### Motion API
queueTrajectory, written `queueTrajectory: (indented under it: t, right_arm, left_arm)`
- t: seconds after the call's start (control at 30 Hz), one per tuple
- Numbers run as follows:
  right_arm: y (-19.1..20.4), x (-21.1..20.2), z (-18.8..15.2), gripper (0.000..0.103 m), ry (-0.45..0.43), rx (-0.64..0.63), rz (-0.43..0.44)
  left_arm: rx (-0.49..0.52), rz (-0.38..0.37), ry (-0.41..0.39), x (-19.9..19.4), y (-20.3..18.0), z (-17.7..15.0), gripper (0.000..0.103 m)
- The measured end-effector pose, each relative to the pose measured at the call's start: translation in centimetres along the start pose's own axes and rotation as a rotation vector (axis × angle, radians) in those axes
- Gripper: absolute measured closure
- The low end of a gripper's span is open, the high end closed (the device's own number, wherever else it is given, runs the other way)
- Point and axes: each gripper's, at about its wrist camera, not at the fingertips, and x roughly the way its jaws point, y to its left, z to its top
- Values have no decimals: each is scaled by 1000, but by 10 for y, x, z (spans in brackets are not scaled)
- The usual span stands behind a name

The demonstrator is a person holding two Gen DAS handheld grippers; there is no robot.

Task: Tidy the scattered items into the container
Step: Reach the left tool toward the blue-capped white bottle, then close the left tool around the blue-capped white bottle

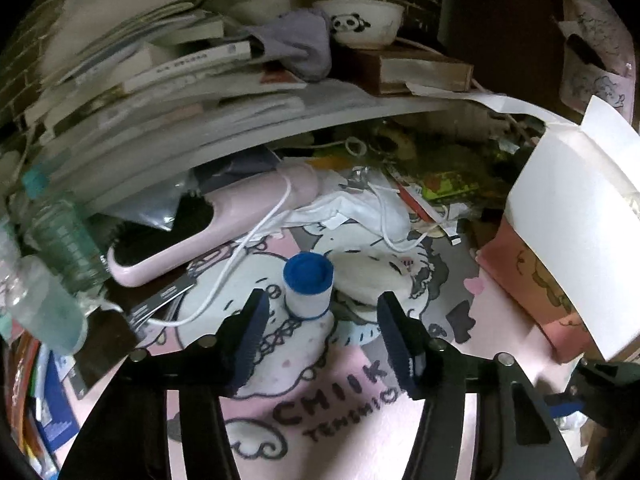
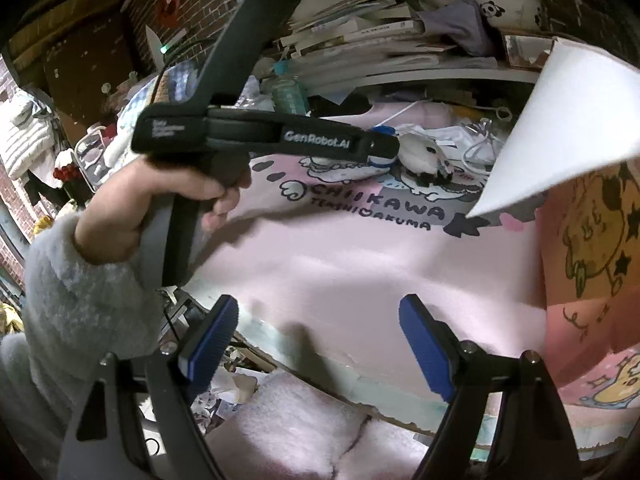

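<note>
Left wrist view: left gripper (image 1: 320, 316) fingers wide apart, empty, straddling blue-capped white roll (image 1: 308, 286) for pickup; pink box (image 1: 528, 280) right. Right gripper (image 2: 320, 344) fingers apart, empty, near.

Right gripper (image 2: 318, 346) jaws gape over pink mat (image 2: 360, 256); hand (image 2: 160, 208) grips left gripper (image 2: 384, 152).

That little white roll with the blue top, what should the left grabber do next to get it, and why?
Probably ease the left gripper forward a bit, then close. Its jaws are open with the blue-topped roll standing upright on the pink mat just beyond their tips, nearer the left one, so it is not yet between them.
</note>
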Motion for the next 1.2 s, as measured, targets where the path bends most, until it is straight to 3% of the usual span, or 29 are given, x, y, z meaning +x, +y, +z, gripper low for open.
queueTrajectory:
  t: [0.03,0.1,0.43,0.47,0.5,0.53,0.9,1.2]
  right_arm:
    - [-2,0,0,22,1,4,4]
    - [-5,0,-1,22,-4,7,13]
    - [-5,1,-2,22,-19,-20,25]
    - [-5,1,-2,22,-20,-21,27]
    - [-5,1,-2,22,-20,-22,29]
    - [-5,1,-2,22,-20,-22,30]
    - [-6,0,-2,22,-24,-14,33]
    - [-7,-2,-3,22,-40,13,12]
  left_arm:
    - [3,8,6,3,0,1,53]
    - [7,20,26,7,0,4,64]
    - [13,48,70,24,0,9,67]
    - [14,51,75,25,-1,9,70]
    - [17,52,81,27,-2,9,79]
    - [20,52,87,28,-2,9,80]
    - [29,54,84,17,-6,7,80]
    - [55,67,24,-22,-14,9,80]
